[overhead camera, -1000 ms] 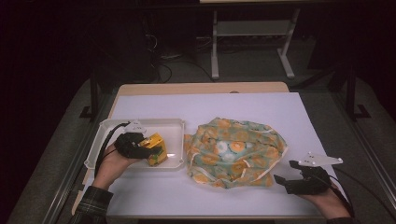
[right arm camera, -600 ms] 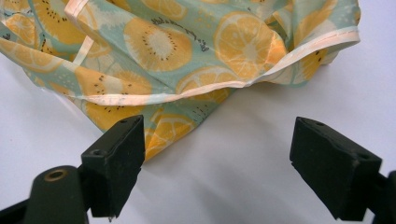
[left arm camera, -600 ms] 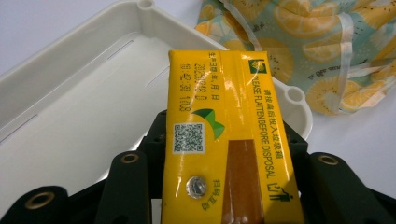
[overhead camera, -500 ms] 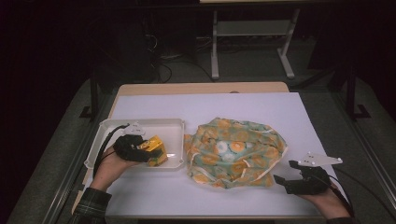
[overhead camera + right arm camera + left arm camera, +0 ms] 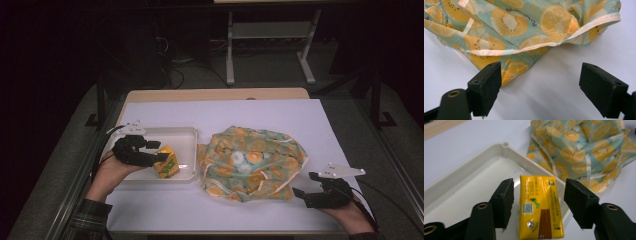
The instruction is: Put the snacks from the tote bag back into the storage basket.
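high view: my left gripper (image 5: 159,152) sits at centre left over the shallow white plastic tray (image 5: 185,135), its jaws either side of the small yellow juice carton (image 5: 167,162) at the tray's lower right. my right gripper (image 5: 303,192) rests lower right beside the crumpled citrus-print cloth (image 5: 250,162).

left gripper view: jaws apart, carton's long axis running up the frame between them, unpinched.

right gripper view: jaws wide apart, cloth edge just ahead.

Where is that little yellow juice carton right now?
In the high view the yellow carton sits in the white tray on the table's left, between the open jaws of the left gripper, with the fruit-print cloth to its right.
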The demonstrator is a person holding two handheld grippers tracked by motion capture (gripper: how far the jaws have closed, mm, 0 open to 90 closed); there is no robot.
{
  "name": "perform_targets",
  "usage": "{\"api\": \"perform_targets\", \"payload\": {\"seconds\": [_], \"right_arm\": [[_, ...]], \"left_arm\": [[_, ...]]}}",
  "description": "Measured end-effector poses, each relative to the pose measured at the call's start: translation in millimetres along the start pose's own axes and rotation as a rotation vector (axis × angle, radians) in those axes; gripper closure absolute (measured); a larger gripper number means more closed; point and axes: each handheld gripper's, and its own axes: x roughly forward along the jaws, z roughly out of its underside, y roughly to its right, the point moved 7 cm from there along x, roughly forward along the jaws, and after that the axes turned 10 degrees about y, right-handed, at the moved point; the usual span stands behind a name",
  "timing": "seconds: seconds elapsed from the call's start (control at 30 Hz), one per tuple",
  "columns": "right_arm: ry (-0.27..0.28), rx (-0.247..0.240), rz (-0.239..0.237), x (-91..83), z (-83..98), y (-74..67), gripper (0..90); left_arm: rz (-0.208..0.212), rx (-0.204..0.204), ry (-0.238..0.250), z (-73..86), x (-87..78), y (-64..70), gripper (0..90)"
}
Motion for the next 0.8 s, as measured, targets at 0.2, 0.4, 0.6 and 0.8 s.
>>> {"api": "perform_targets", "payload": {"seconds": [0.2,0.4,0.6,0.8], "right_arm": [[-0.006,0.003,0.000,0.5,0.7,0.0,17.4],[-0.007,0.003,0.001,0.7,1.2,0.8,17.4],[-0.008,0.006,0.003,1.1,1.9,1.2,17.4],[-0.010,0.007,0.003,0.9,2.3,1.7,17.4]], "left_arm": [[0.005,-0.024,0.013,-10.2,2.0,-6.8,62.4],[0.002,-0.023,-0.015,-12.9,10.3,-15.9,86.2],[-0.015,-0.016,-0.051,-18.3,19.4,-23.6,89.8],[-0.031,-0.006,-0.081,-17.1,30.5,-29.3,89.8]]}}
